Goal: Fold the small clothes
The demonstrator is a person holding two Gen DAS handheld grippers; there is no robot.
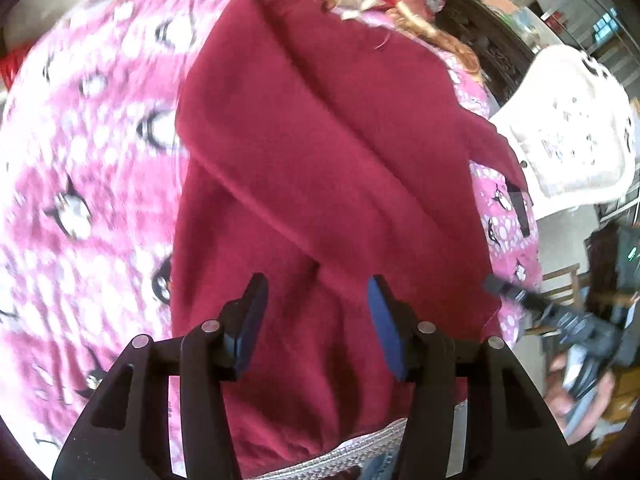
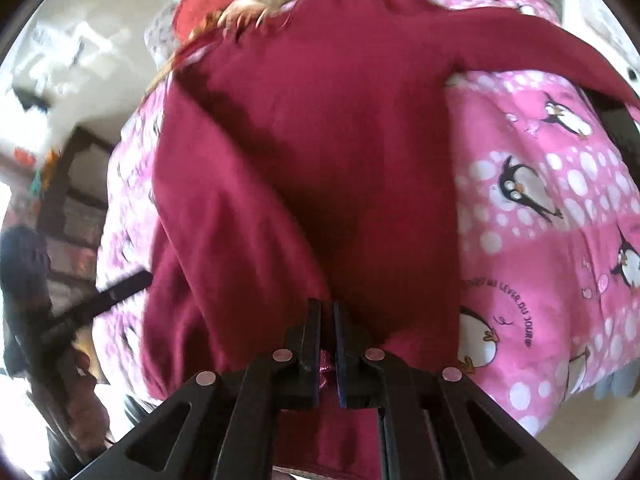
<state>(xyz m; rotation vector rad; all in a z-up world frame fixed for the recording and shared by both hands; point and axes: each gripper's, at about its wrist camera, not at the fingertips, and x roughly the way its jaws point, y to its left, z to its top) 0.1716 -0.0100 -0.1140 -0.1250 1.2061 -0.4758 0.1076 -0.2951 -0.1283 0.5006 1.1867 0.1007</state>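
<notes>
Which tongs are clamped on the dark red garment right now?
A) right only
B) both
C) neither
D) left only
A: the right tongs are shut with a bit of the dark red garment pinched between them, while the left tongs stand wide open above it.

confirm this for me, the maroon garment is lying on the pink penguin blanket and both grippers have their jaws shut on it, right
Not quite. Only the right gripper is shut on the maroon garment, as the right wrist view shows. In the left wrist view the left gripper has its jaws open above the cloth, holding nothing. The garment does lie on the pink penguin blanket.
</notes>
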